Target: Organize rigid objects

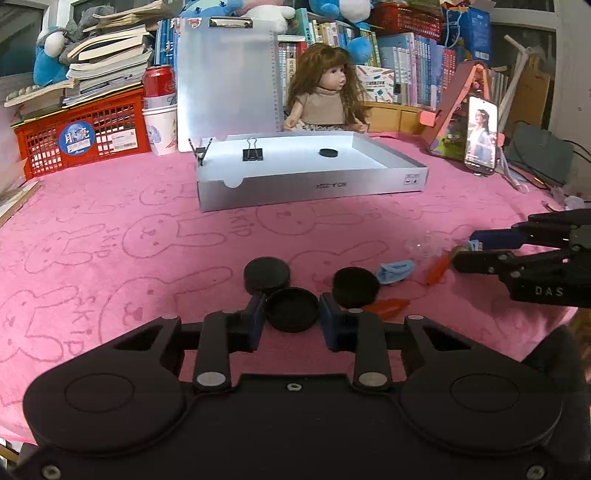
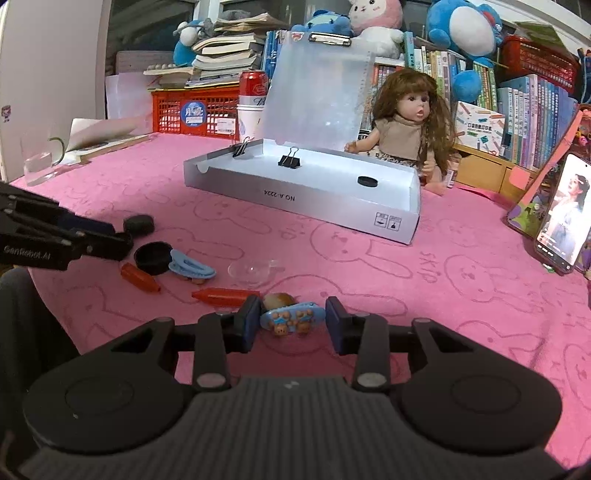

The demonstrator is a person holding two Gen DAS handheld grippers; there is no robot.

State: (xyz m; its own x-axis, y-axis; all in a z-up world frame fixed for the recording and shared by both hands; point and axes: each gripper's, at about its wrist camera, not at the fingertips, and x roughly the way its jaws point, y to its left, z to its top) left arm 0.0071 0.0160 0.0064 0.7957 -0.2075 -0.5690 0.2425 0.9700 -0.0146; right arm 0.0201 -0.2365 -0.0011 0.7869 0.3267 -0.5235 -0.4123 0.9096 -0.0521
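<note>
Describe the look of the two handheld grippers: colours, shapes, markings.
Both are matte black, each with a wide body bearing two round discs, linkage bars with silver rivets, and two dark blue finger pads. The left gripper has a smooth body; seen from the other camera its side reads "GenRobot.AI". The right gripper has a ribbed grey-black body, and its side carries the letters "DAS". No cables or sleeves show.

A pink rabbit-print cloth [image 1: 110, 240] covers the table; behind it stand crowded bookshelves [image 1: 413, 62], a red crate [image 1: 85, 136] and plush toys [image 2: 461, 26].
</note>
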